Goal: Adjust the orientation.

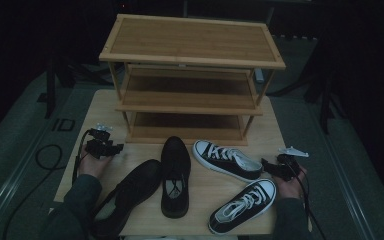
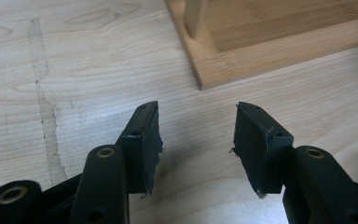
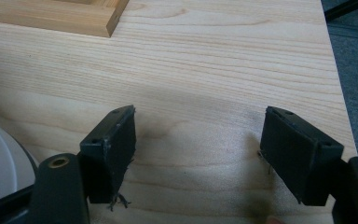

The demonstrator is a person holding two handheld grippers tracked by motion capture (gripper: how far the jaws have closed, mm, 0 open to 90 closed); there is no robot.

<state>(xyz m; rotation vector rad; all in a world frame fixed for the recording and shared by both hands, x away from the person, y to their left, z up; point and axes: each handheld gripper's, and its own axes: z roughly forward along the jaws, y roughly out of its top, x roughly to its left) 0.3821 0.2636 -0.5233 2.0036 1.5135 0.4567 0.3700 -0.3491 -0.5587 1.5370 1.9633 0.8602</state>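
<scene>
A three-tier bamboo rack (image 1: 190, 75) stands at the back of the wooden table (image 1: 105, 107). In front of it lie two black leather shoes (image 1: 175, 175) (image 1: 127, 192) and two black canvas sneakers with white laces (image 1: 227, 159) (image 1: 242, 205). My left gripper (image 1: 111, 148) rests on the table left of the shoes, open and empty; its view shows both jaws apart (image 2: 196, 135) over bare wood near the rack's corner (image 2: 223, 65). My right gripper (image 1: 269, 166) sits at the right beside the sneakers, open and empty (image 3: 198, 144), with a white sneaker sole (image 3: 0, 154) at its left.
The rack's base corner (image 3: 74, 18) lies ahead of the right gripper. The table's right edge (image 3: 340, 93) drops to grey carpet (image 1: 340, 165). Cables trail from both grippers; one loops on the floor (image 1: 47, 157) at left. Dark stands surround the table.
</scene>
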